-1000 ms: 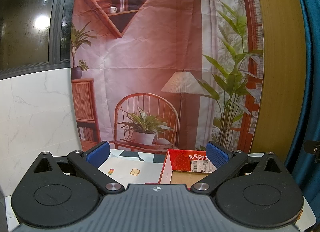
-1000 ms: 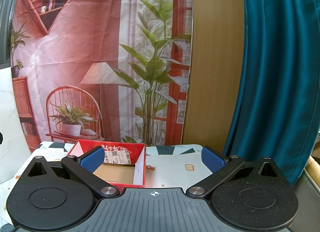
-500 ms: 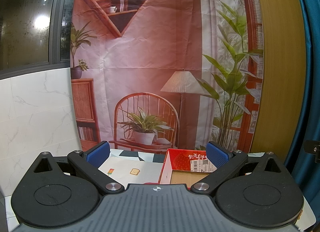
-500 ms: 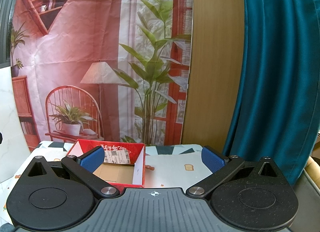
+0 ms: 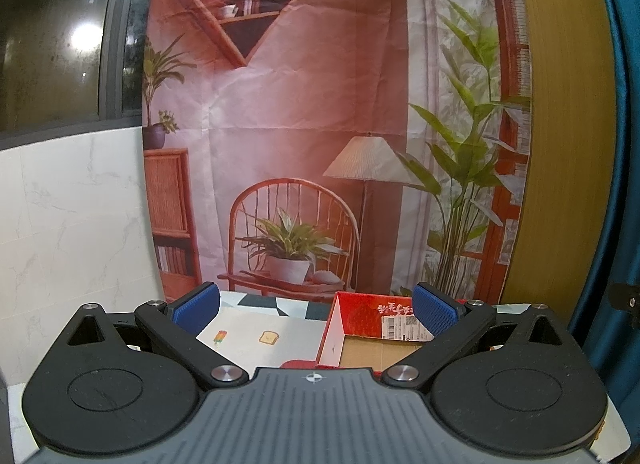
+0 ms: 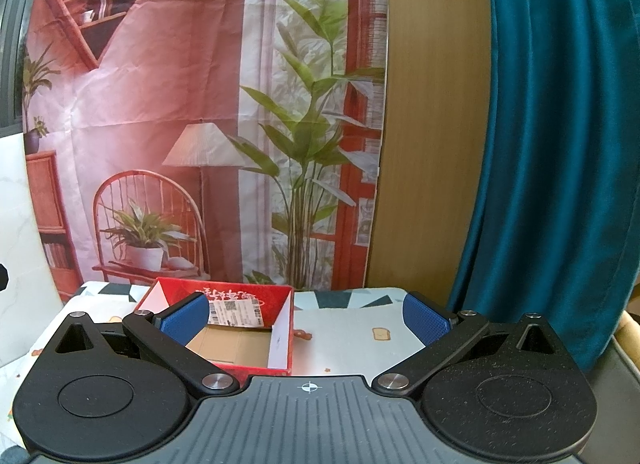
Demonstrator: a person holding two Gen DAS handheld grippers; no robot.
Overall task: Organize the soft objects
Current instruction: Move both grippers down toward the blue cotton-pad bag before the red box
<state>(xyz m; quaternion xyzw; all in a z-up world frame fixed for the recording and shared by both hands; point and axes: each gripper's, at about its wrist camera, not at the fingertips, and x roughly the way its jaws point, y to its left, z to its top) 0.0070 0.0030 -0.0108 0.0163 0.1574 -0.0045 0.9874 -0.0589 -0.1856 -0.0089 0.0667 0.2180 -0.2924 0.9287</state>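
A red cardboard box point(image 5: 356, 316) with a brown floor and a white label stands open on the patterned tablecloth; it also shows in the right wrist view point(image 6: 224, 296). It looks empty. My left gripper point(image 5: 316, 310) is open and empty, held above the table with the box behind its right finger. My right gripper point(image 6: 306, 314) is open and empty, with the box behind its left finger. A small red thing point(image 5: 298, 364) peeks out by the box's near left corner, mostly hidden by the left gripper body. No soft object shows clearly.
A printed backdrop point(image 5: 320, 124) of a room hangs behind the table. A white marble wall point(image 5: 72, 232) is at the left, a wooden panel point(image 6: 424, 144) and a teal curtain point(image 6: 552, 144) at the right. The tablecloth point(image 6: 360, 332) has small printed pictures.
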